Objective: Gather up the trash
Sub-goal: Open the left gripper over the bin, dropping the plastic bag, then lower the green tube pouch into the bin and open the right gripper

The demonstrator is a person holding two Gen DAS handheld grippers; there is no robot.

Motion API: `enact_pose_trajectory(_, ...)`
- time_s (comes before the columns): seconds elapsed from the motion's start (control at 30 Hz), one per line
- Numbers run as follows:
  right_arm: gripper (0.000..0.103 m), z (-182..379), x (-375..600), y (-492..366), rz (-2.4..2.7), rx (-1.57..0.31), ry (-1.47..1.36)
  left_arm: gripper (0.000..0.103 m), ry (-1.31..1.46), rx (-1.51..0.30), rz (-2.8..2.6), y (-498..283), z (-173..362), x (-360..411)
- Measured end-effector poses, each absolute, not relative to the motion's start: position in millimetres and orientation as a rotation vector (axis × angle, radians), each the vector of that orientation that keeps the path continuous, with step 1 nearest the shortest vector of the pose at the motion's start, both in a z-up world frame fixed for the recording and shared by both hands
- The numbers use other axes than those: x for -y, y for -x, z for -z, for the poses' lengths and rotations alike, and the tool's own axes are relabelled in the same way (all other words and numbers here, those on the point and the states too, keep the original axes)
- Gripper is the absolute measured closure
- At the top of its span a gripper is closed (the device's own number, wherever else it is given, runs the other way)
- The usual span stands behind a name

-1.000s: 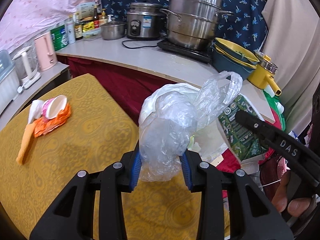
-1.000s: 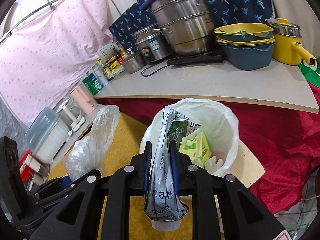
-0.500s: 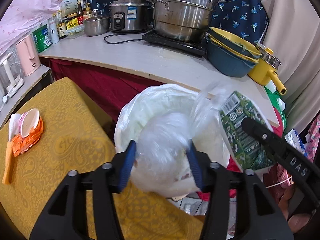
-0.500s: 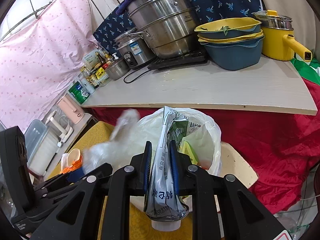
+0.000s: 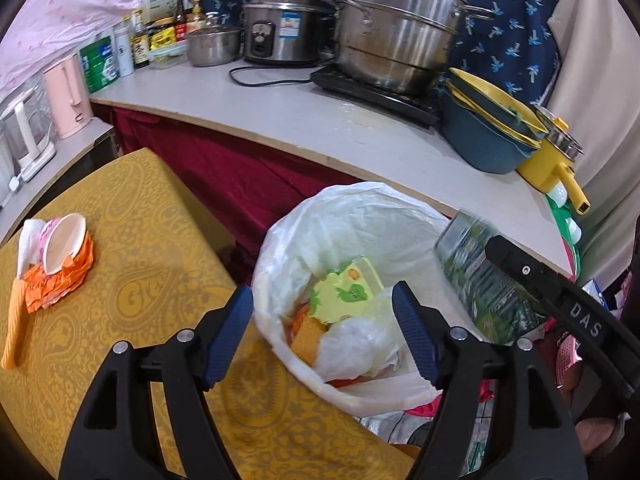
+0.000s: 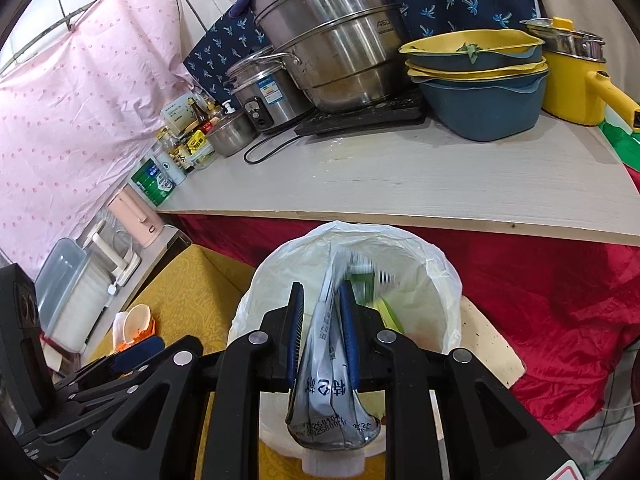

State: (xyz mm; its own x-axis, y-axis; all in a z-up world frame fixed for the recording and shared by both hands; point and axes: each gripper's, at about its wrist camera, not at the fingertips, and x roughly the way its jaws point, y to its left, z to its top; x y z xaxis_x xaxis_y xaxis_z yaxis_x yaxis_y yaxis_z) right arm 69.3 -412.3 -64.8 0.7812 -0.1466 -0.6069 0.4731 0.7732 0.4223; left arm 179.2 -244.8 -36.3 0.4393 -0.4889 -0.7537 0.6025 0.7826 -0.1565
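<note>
Over the bin, my left gripper (image 5: pixel 322 336) stands with its blue pads apart and nothing between them; its jaws have just been opening, and the clear plastic bag (image 5: pixel 352 346) it carried now lies inside the white-lined trash bin (image 5: pixel 280 248), on top of a yellow carton (image 5: pixel 344 292). My right gripper (image 6: pixel 323 336) is clamped on a flattened green drink pouch (image 6: pixel 332 380), cap end toward the camera, its far end hanging over the bin's mouth so it can fall straight in once let go. Both grippers tilt downward at the bin, side by side, the right one just beside the left. Farther off on the yellow tablecloth (image 5: pixel 132 240) wait a paper cup (image 5: pixel 64 240) and an orange wrapper (image 5: pixel 60 284), trash not yet collected. Beyond, the counter (image 5: pixel 320 120) holds a steel steamer pot (image 5: pixel 400 32).
</note>
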Motion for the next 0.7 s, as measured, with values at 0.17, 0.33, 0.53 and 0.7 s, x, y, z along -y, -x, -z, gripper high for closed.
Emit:
enact_pose_trajectory(0.17,0.074,62,408,-75,0.370,-0.576,-0.594,0.031,-0.126,-0.887,0.647,-184,38,229)
enact_pose_trajectory(0.33,0.071,53,397,-73,0.359,-0.567,-0.584,0.023,-0.101,-0.873,0.617,-183,35,212)
enact_pose_trajectory(0.53,0.065,37,375,-72,0.332,-0.555,-0.559,0.022,-0.086,-0.851,0.595,-177,26,191)
enact_pose_trajectory(0.7,0.055,23,349,-72,0.307,-0.538,-0.531,0.022,-0.070,-0.830,0.563,-173,18,164)
